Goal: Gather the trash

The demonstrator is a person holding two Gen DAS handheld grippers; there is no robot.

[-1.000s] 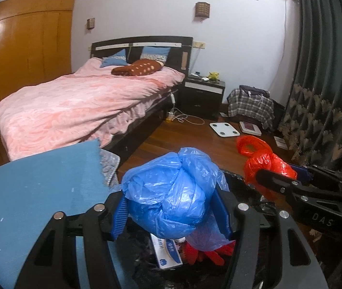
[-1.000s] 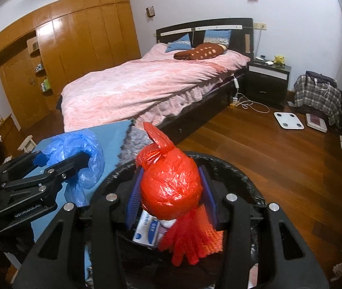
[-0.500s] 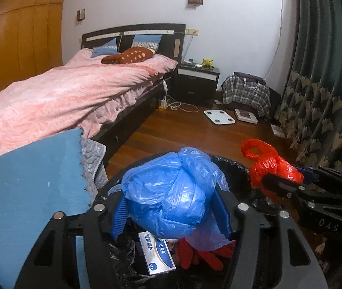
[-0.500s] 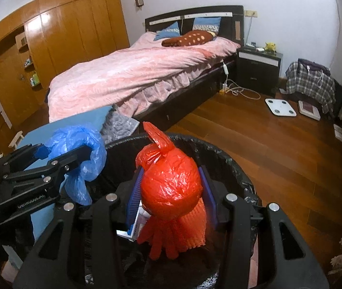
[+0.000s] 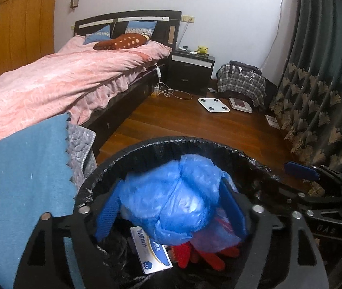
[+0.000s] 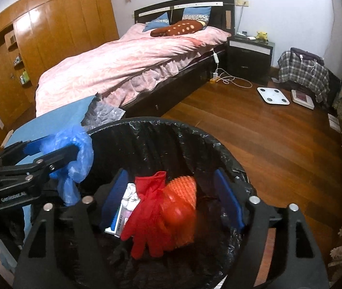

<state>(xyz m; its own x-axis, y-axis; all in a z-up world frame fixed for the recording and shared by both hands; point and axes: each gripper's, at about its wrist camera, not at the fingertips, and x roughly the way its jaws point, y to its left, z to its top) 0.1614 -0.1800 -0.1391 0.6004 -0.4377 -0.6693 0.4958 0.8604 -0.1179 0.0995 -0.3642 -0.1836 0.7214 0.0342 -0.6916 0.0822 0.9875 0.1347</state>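
While both grippers just opened over bin (image 6: 228,159), only right view shows red bag (image 6: 178,207) dropped.

pink bed (image 5: 57,84), nightstand (image 5: 191,71), bathroom scale (image 5: 213,104)

A blue crumpled bag (image 5: 171,200) and red gloves (image 6: 146,207) sit over a bin lined in black (image 6: 161,134), with a pink bedspread (image 6: 127,65) and brown cushion with pale spots (image 6: 178,27) far left, a plaid cloth (image 6: 300,72) far right, on reddish-brown wooden floor (image 6: 255,130).
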